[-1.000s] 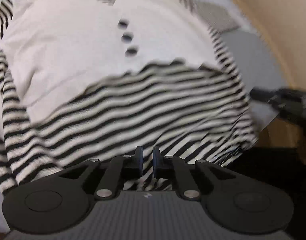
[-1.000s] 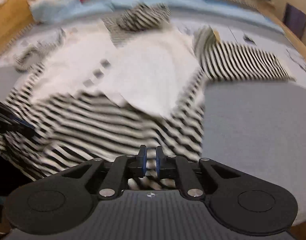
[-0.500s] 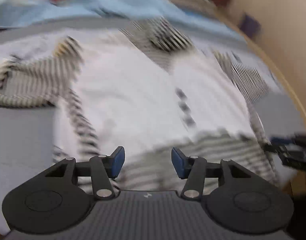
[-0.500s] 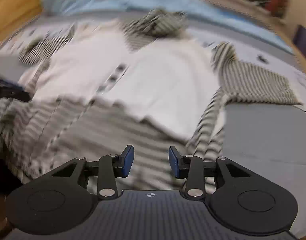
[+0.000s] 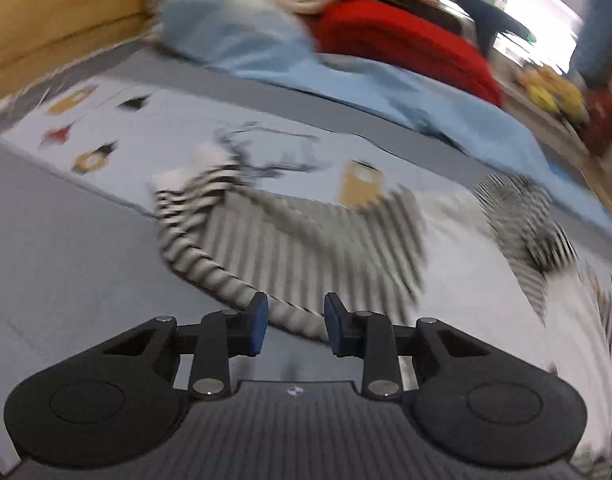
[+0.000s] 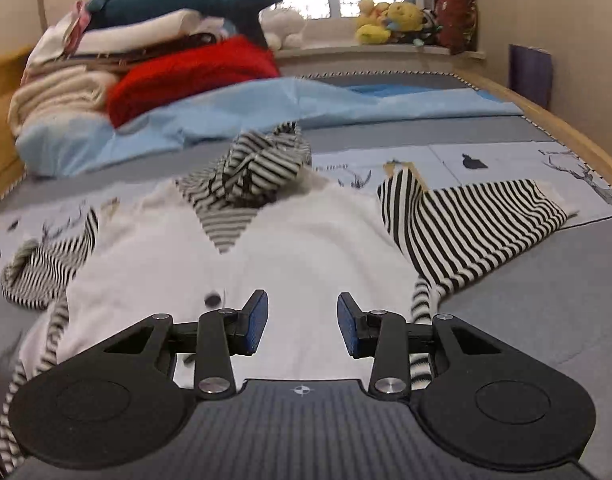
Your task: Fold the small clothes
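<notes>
left gripper jaws were narrowing, spread over the striped left sleeve, pinching nothing. striped-and-white hooded garment lay flat on the grey bed. right gripper was spread, empty, above its white front. risk: closing off-target could bunch the sleeve. no readable writing.

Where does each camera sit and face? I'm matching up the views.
Left wrist: on the left claw, angled down at a striped sleeve on the bed; only its own open claw shows.
Right wrist: on the right claw, over the white top, facing the window; open claw only.
Shared: striped hood, red blanket.
</notes>
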Demonstrator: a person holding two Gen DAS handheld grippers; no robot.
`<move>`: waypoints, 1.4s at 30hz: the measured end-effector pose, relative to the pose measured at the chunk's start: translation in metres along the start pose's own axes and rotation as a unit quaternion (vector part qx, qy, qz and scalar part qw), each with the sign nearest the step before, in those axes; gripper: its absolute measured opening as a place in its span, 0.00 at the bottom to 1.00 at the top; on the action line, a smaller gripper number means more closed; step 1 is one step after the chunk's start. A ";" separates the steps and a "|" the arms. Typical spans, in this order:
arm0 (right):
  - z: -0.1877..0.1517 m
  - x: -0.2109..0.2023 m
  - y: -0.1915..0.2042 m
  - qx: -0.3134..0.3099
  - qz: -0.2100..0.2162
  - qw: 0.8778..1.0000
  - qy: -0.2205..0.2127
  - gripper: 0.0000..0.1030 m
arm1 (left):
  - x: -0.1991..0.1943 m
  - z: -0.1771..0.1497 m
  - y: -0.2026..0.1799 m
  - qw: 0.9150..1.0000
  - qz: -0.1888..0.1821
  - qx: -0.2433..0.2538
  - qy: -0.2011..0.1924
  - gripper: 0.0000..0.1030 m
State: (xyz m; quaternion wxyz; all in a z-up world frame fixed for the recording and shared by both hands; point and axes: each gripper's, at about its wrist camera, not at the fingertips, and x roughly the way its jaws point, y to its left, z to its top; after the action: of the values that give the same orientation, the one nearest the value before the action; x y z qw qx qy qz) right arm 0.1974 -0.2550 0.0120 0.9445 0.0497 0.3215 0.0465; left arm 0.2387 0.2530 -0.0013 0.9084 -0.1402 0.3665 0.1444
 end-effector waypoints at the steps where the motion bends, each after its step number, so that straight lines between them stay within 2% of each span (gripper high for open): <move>1: 0.003 0.001 0.002 0.003 -0.002 1.000 -0.004 0.39 | 0.006 0.007 0.014 1.000 0.002 -0.026 0.001 0.33; 7: 0.051 0.021 0.033 -0.018 0.007 1.000 0.006 0.39 | 0.036 0.038 0.079 0.990 0.018 -0.138 -0.009 0.33; 11: 0.086 0.057 0.067 -0.020 0.028 0.999 -0.004 0.37 | 0.056 0.045 0.105 0.981 0.029 -0.192 -0.010 0.33; 12: 0.090 0.067 0.073 -0.021 0.036 0.999 -0.008 0.35 | 0.064 0.047 0.109 0.979 0.032 -0.201 -0.009 0.33; 14: 0.090 0.089 0.086 -0.027 0.047 0.998 -0.017 0.15 | 0.077 0.050 0.112 0.978 0.038 -0.206 -0.007 0.35; 16: 0.083 0.105 0.093 -0.031 0.053 0.998 -0.017 0.07 | 0.089 0.054 0.115 0.977 0.045 -0.208 -0.004 0.35; 18: 0.074 0.124 0.098 -0.021 0.056 0.998 0.024 0.06 | 0.102 0.058 0.118 0.976 0.046 -0.214 -0.004 0.36; 21: 0.069 0.143 0.098 0.011 0.097 0.993 0.073 0.06 | 0.121 0.061 0.114 0.977 0.051 -0.207 0.007 0.34; 23: 0.067 0.149 0.099 -0.005 0.101 0.992 0.078 0.06 | 0.128 0.061 0.111 0.977 0.062 -0.201 0.016 0.11; 24: 0.066 0.151 0.100 -0.018 0.094 0.992 0.077 0.06 | 0.126 0.063 0.106 0.977 0.073 -0.199 0.014 0.03; 26: 0.064 0.156 0.097 -0.037 0.080 0.993 0.078 0.07 | 0.109 0.072 0.090 0.979 0.082 -0.186 -0.010 0.03; 28: 0.060 0.160 0.090 -0.028 0.073 0.993 0.090 0.07 | 0.079 0.085 0.058 0.985 0.055 -0.155 -0.049 0.03; 30: 0.057 0.164 0.081 -0.012 0.066 0.992 0.108 0.07 | 0.043 0.088 0.013 0.990 0.002 -0.118 -0.078 0.03; 33: 0.054 0.168 0.069 0.015 0.059 0.991 0.122 0.07 | 0.002 0.079 -0.057 0.991 -0.076 -0.070 -0.088 0.03; 37: 0.058 0.167 0.052 0.060 0.049 0.990 0.117 0.06 | -0.020 0.055 -0.148 0.984 -0.169 -0.006 -0.057 0.03; 40: 0.063 0.162 0.037 0.097 0.040 0.989 0.103 0.06 | -0.011 0.025 -0.205 0.971 -0.235 0.040 -0.030 0.05; 42: 0.065 0.158 0.026 0.119 0.034 0.987 0.098 0.06 | 0.016 -0.003 -0.230 0.959 -0.277 0.043 0.046 0.08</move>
State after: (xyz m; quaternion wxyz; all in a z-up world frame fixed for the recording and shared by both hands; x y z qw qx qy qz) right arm 0.3606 -0.2145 -0.0293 0.8935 0.1677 0.4142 0.0451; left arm 0.3317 0.0434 0.0191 0.9000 -0.2033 0.3607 -0.1360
